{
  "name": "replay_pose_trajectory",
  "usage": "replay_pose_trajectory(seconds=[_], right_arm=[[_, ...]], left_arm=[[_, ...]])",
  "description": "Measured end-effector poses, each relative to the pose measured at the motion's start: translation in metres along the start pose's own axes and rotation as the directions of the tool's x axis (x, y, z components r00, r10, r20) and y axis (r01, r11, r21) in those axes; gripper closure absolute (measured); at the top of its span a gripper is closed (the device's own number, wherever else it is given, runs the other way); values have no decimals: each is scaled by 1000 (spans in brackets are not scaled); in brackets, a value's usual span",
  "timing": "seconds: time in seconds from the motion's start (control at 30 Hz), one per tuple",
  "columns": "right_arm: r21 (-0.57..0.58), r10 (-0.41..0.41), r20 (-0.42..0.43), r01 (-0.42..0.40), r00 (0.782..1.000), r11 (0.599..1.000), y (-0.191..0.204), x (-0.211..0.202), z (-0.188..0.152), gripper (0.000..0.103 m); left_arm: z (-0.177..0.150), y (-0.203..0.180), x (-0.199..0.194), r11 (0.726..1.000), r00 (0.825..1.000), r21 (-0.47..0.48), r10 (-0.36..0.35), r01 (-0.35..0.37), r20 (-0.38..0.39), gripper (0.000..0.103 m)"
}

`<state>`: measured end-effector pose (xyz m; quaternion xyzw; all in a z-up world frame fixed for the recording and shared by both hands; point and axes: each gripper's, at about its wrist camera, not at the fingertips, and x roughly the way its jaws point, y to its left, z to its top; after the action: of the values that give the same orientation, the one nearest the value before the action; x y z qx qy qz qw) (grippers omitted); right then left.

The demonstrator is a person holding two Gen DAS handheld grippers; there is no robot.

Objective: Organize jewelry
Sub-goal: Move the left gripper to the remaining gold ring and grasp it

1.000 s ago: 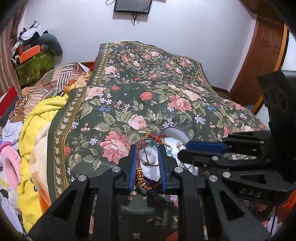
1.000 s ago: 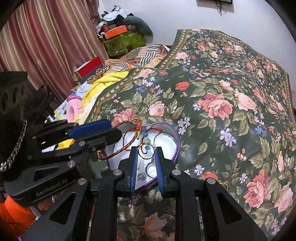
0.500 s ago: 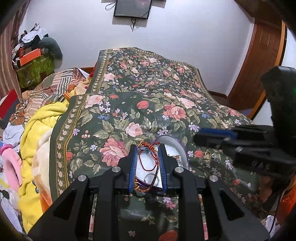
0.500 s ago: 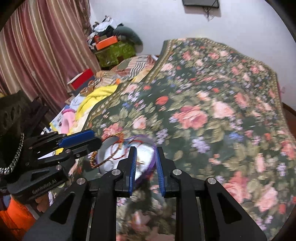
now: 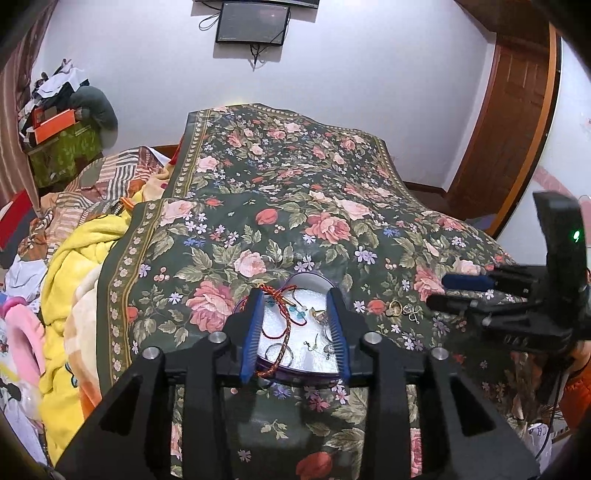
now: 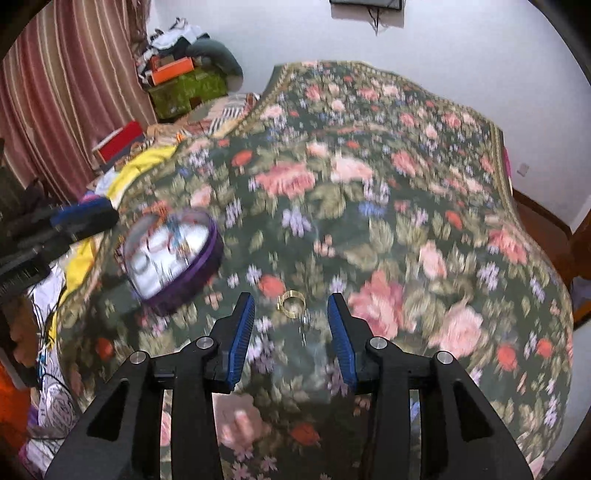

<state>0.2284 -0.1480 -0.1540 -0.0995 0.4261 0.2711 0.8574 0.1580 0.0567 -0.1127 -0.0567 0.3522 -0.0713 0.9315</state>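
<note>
I count one purple box [image 5: 295,365], two grippers, two loose gold rings [image 5: 394,308] on one floral bedspread [image 5: 325,229], one wall screen [image 5: 253,25].

A floral bedspread [image 5: 280,192] covers the bed below a white wall [image 5: 369,74], beside a wooden door [image 5: 509,110].

Soft, even indoor light, no hard shadows. The right wrist view smears the floral bedspread [image 6: 369,221] with motion blur; the left stays sharp. Fisheye bending darkens both rims.

Motion blur smears the floral bedspread [image 6: 388,192] and the jewelry tin's [image 6: 173,258] contents (pieces indistinguishable).
</note>
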Motion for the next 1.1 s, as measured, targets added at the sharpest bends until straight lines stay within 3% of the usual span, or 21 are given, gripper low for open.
replay_pose_trajectory(seconds=[0.2,0.7,0.83,0.93,1.1], right_arm=[[12,-6,-54,6,999,1000,-6,13,-14,66],[16,-8,-117,10,993,1000,-10,37,-10,66],[-8,-10,-123,9,992,1000,-7,43,-8,76],[-13,-6,-122,5,993,1000,-6,44,-7,90],[-24,-11,-99,8,995,1000,-4,40,-8,91]], left_arm=[[-1,-1,3,1000,1000,-14,-8,8,-19,51],[-6,-11,12,1000,999,18,-19,20,-42,51],[-6,-17,11,999,999,33,-26,28,-41,50],[-5,-22,11,999,998,41,-33,35,-44,50],[-5,-31,11,997,997,55,-46,49,-56,51]])
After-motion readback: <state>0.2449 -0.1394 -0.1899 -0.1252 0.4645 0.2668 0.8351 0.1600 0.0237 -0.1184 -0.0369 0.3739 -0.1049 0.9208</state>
